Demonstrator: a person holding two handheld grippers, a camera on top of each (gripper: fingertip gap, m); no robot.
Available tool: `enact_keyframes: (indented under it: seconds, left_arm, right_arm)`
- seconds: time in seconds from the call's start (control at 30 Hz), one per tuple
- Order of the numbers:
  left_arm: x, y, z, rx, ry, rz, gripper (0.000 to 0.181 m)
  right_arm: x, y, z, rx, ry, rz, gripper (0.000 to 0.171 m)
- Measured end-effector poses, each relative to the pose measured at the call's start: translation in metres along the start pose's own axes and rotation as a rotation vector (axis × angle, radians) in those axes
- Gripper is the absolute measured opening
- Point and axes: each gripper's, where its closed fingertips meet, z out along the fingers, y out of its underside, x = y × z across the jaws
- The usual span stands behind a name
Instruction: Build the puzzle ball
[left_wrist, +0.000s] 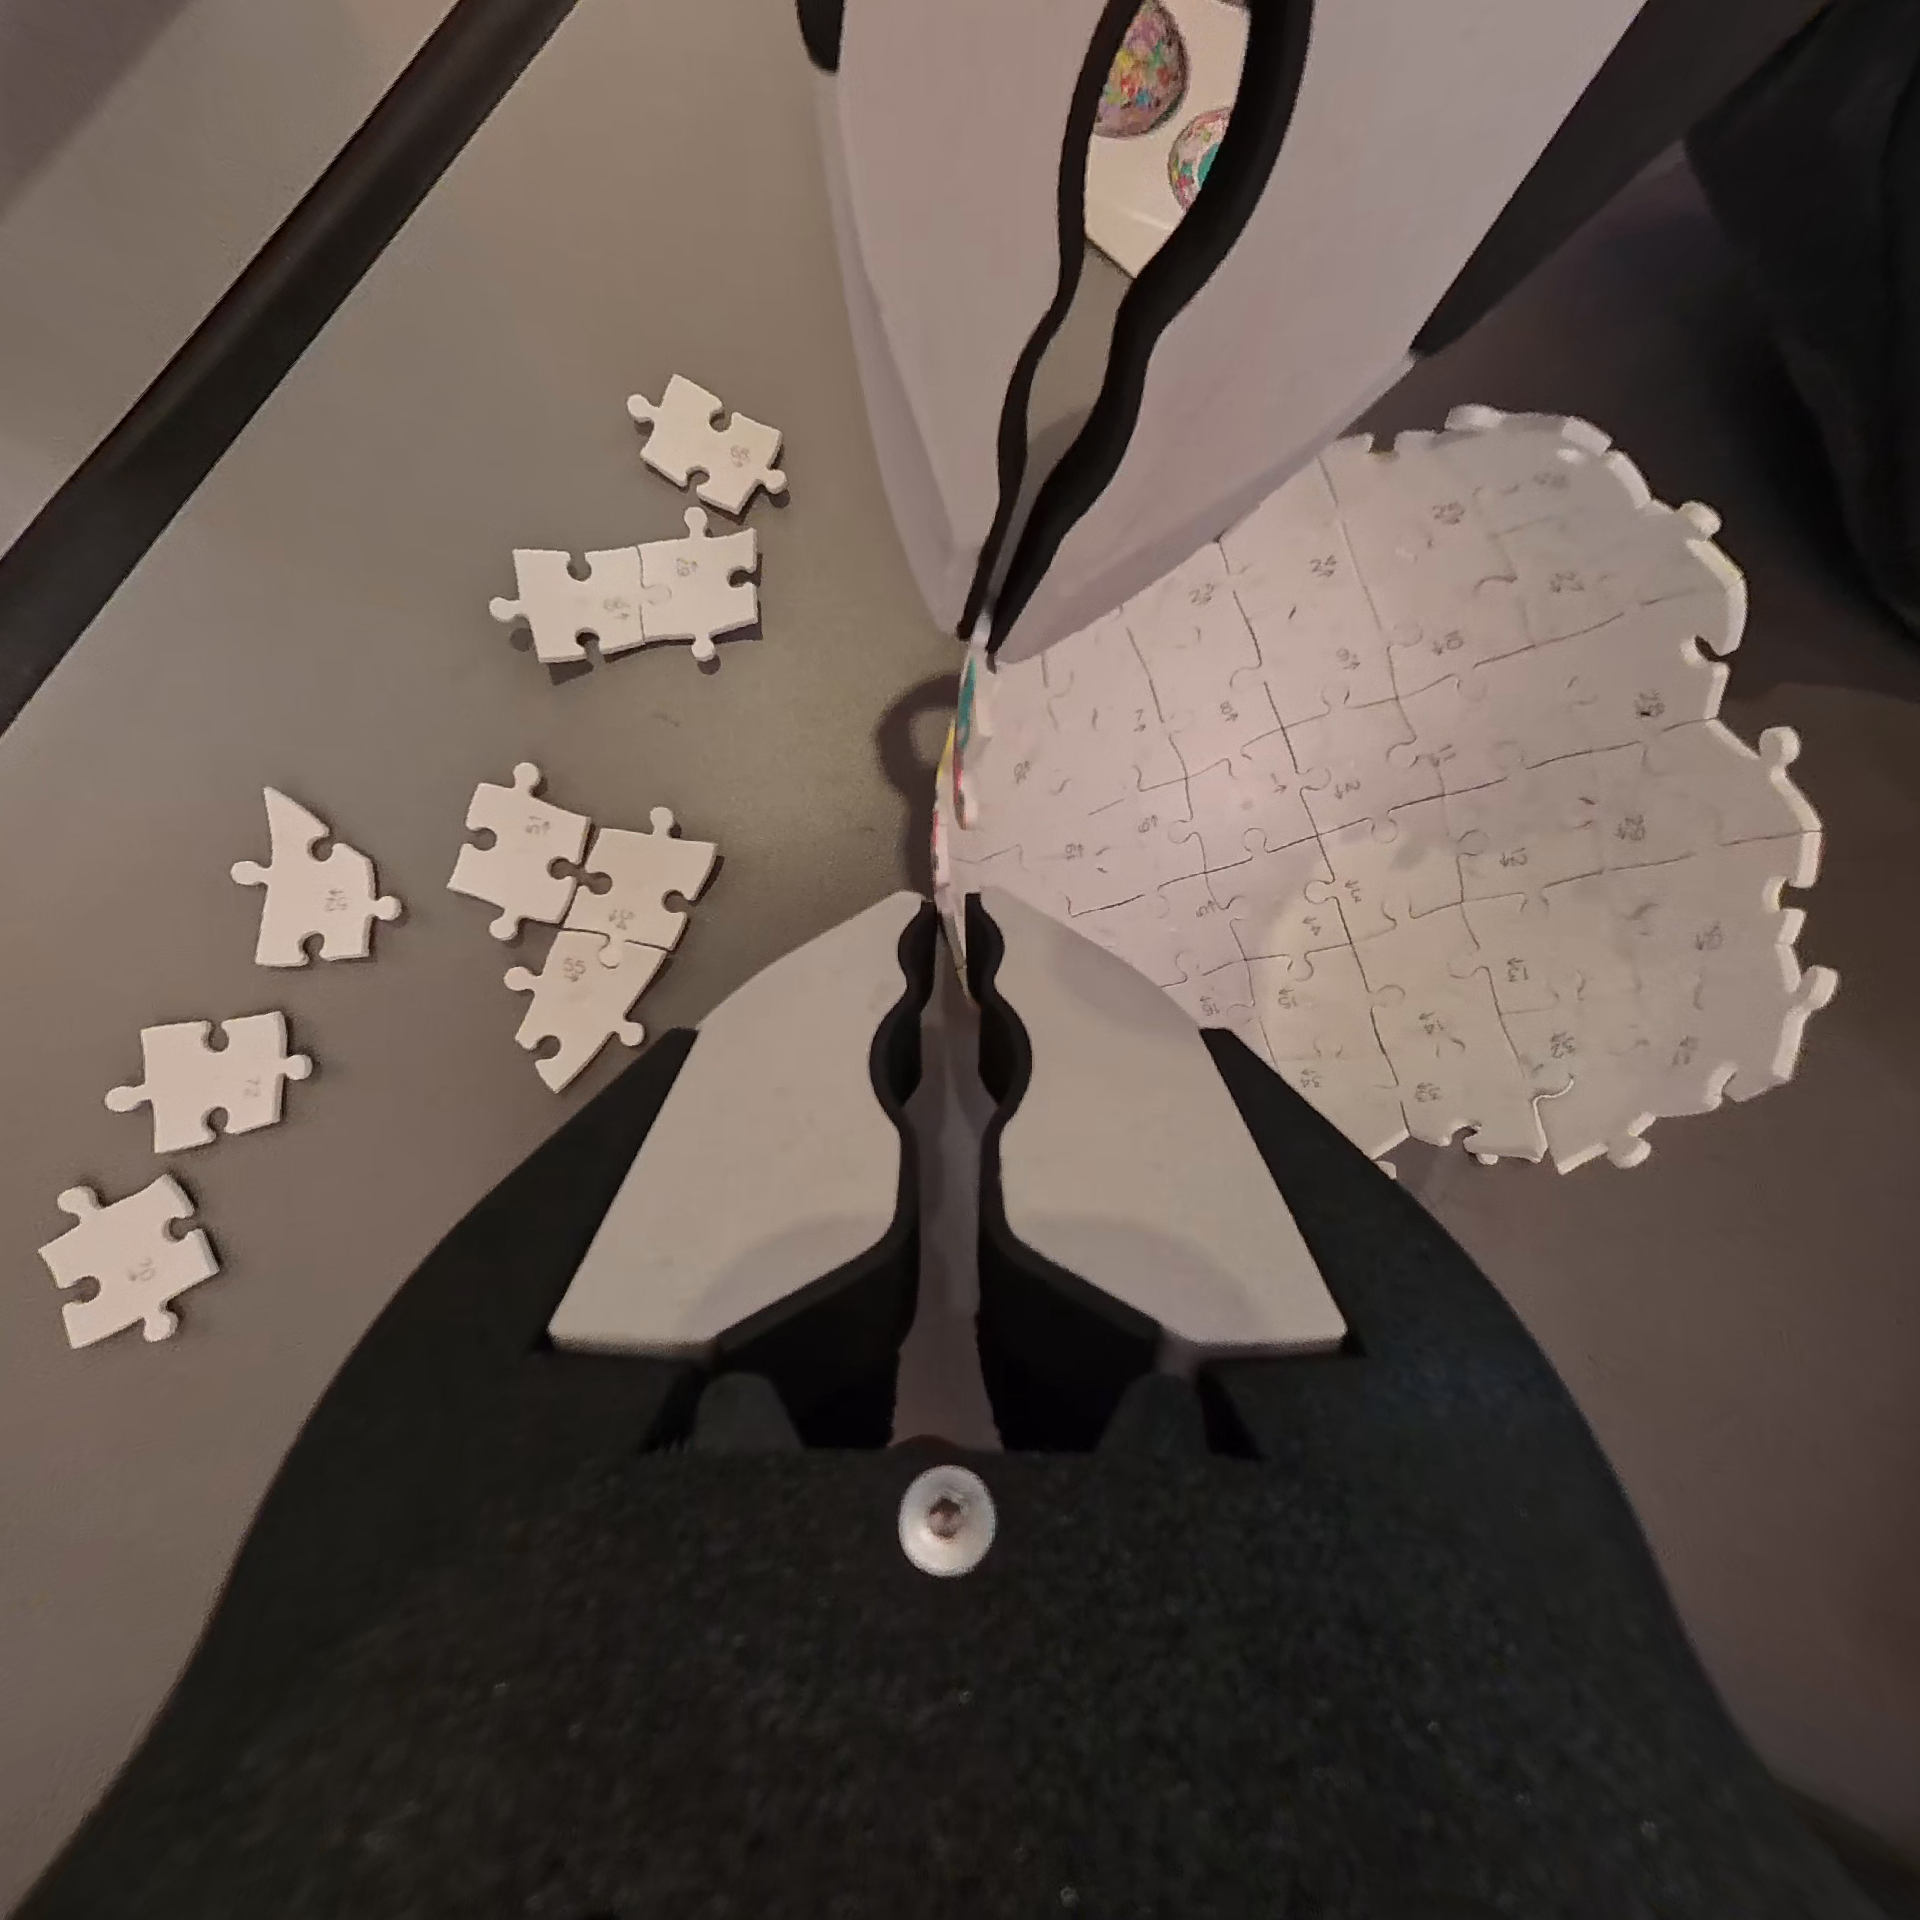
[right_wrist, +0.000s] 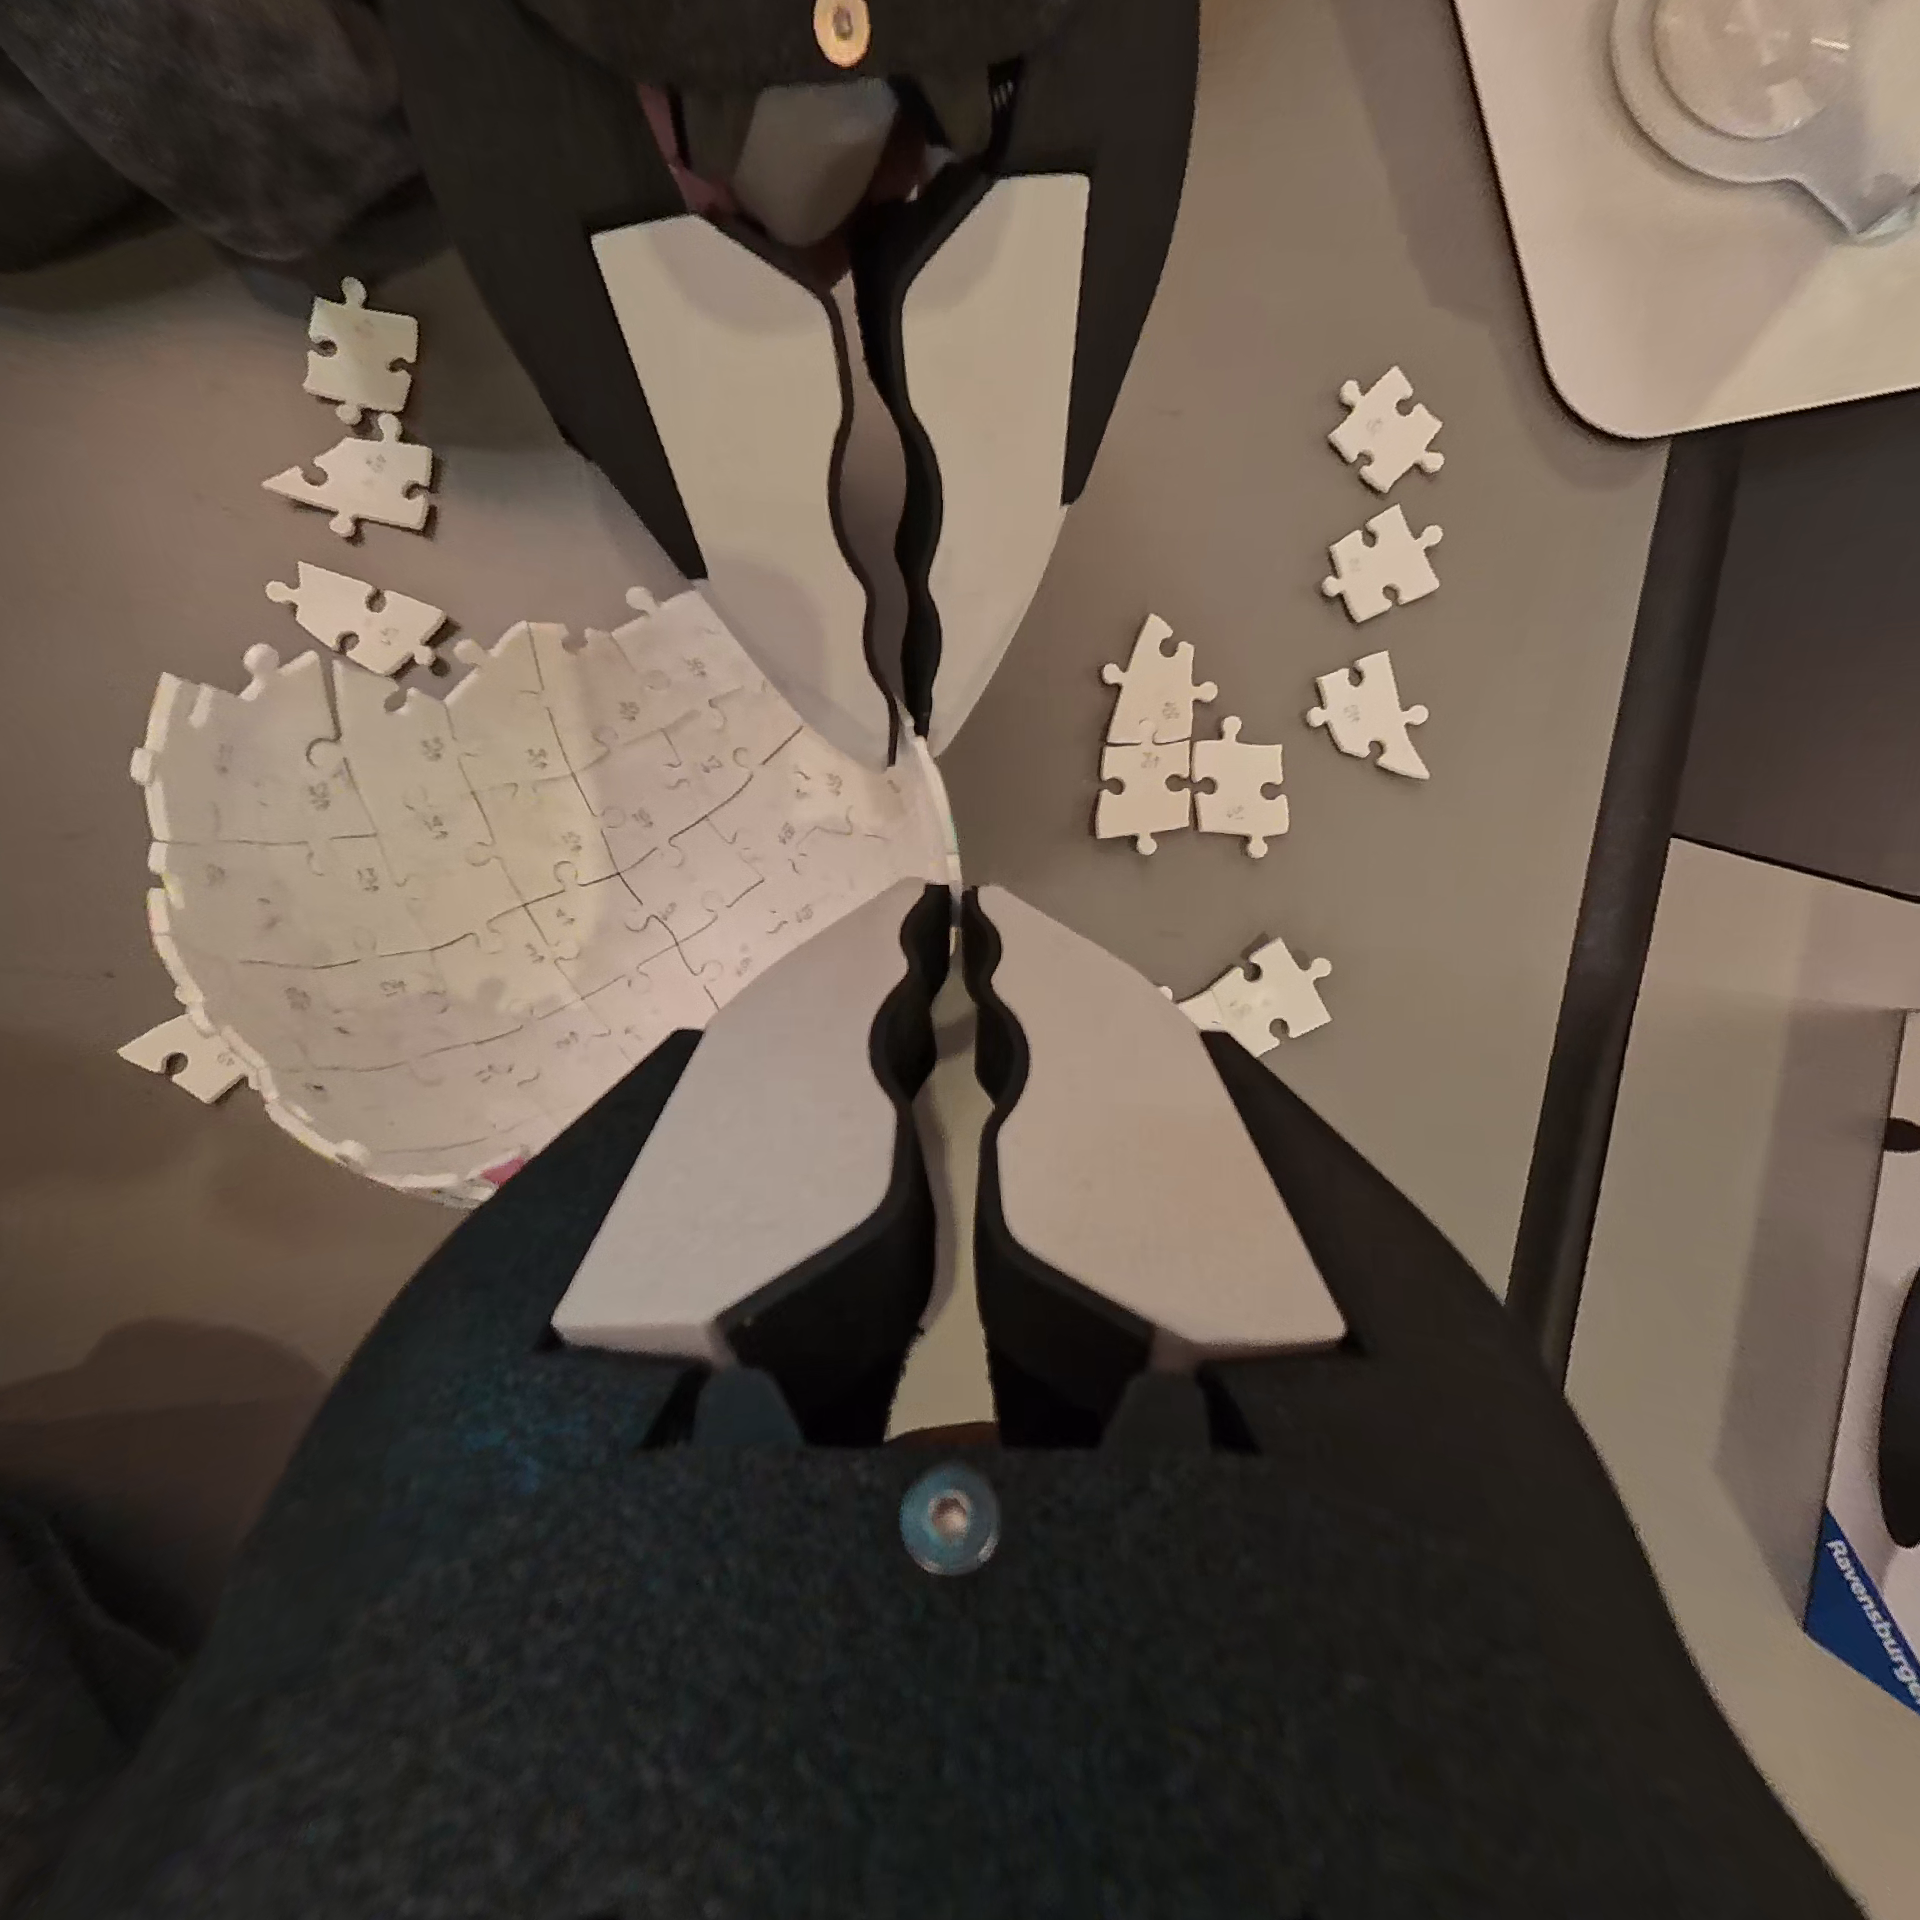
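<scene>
The half-built puzzle ball is a curved white shell of joined pieces with its inner side facing the camera, and it rests on the grey table. It shows at the left in the right wrist view. My left gripper is shut on the shell's rim. My right gripper is shut on the same rim close by. Each gripper also shows from the top in the other's view, the right gripper and the left gripper. Several loose white pieces lie beside the shell, some joined in pairs or threes.
More loose pieces lie beyond the shell. A white tray with a clear plastic stand sits at the far right, with a puzzle box below it. A dark table edge runs along the upper left. A person's dark sleeve lies nearby. Tip to tip, the grippers are about 5 cm apart.
</scene>
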Motion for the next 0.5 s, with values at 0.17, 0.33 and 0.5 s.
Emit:
enact_keyframes:
  seconds: [0.17, 0.33, 0.5]
  left_arm:
    - [-0.0010, 0.0007, -0.0005, -0.005, -0.009, 0.002, 0.005]
    - [-0.0010, 0.0006, -0.0004, -0.003, -0.007, 0.000, 0.005]
    - [-0.0010, 0.0011, -0.0006, -0.004, -0.004, -0.003, 0.004]
  right_arm:
    - [0.0023, -0.0011, -0.0039, 0.006, 0.032, 0.006, 0.002]
    - [0.0043, -0.0006, -0.0012, -0.003, 0.052, 0.011, 0.002]
    - [0.0032, -0.0029, -0.0040, 0.017, 0.048, 0.014, 0.002]
